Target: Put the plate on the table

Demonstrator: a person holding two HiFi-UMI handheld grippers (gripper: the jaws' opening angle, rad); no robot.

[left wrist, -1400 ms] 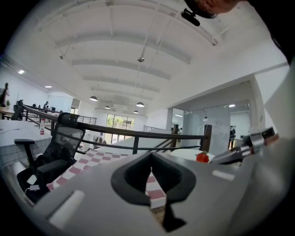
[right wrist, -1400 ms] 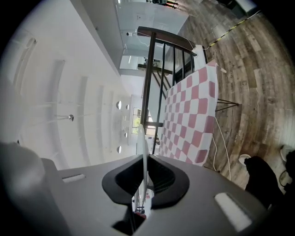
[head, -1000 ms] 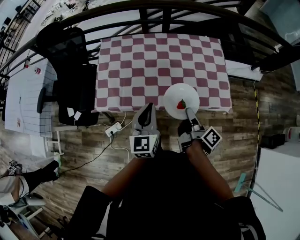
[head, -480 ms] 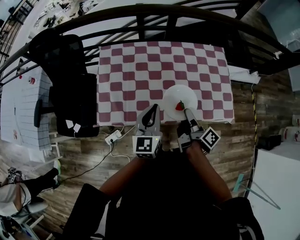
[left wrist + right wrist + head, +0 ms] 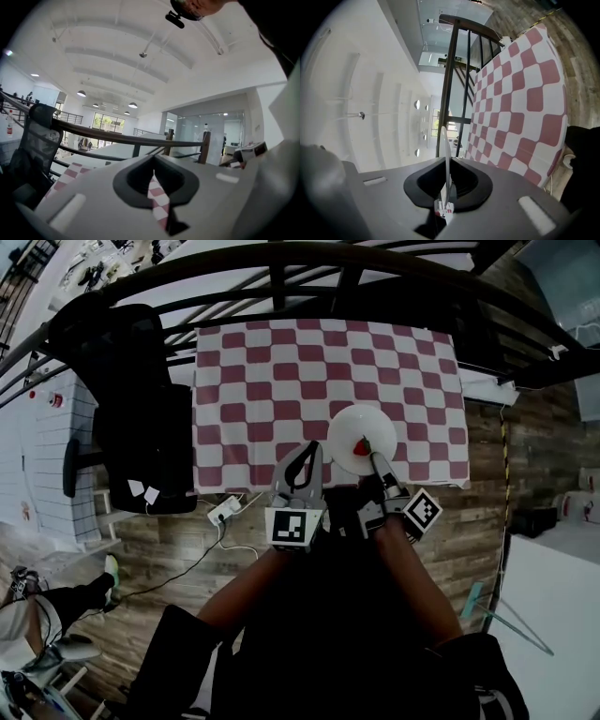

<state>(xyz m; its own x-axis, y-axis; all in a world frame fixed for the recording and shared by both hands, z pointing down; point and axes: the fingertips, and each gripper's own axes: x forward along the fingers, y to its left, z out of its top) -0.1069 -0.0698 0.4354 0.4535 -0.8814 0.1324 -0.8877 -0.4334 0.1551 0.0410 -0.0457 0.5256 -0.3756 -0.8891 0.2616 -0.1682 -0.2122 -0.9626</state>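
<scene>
A white plate (image 5: 361,432) with a red strawberry (image 5: 360,449) on it hovers over the near right part of the table (image 5: 281,371), which has a red-and-white checked cloth. My right gripper (image 5: 373,460) is shut on the plate's near rim. In the right gripper view the plate (image 5: 446,140) shows edge-on, pinched between the jaws of the right gripper (image 5: 446,161). My left gripper (image 5: 302,457) is at the table's near edge, left of the plate, shut with nothing in it. Between the jaws of the left gripper (image 5: 153,161) only a thin slit of cloth shows.
A black office chair (image 5: 127,381) stands against the table's left side. A dark railing (image 5: 328,254) curves behind the table. On the wooden floor lie a white power strip (image 5: 225,512) and its cable. A white table (image 5: 42,446) is at far left.
Both grippers and the plate have moved forward over the table; the plate now lies further in from the near edge. The grip on the plate is unchanged.
</scene>
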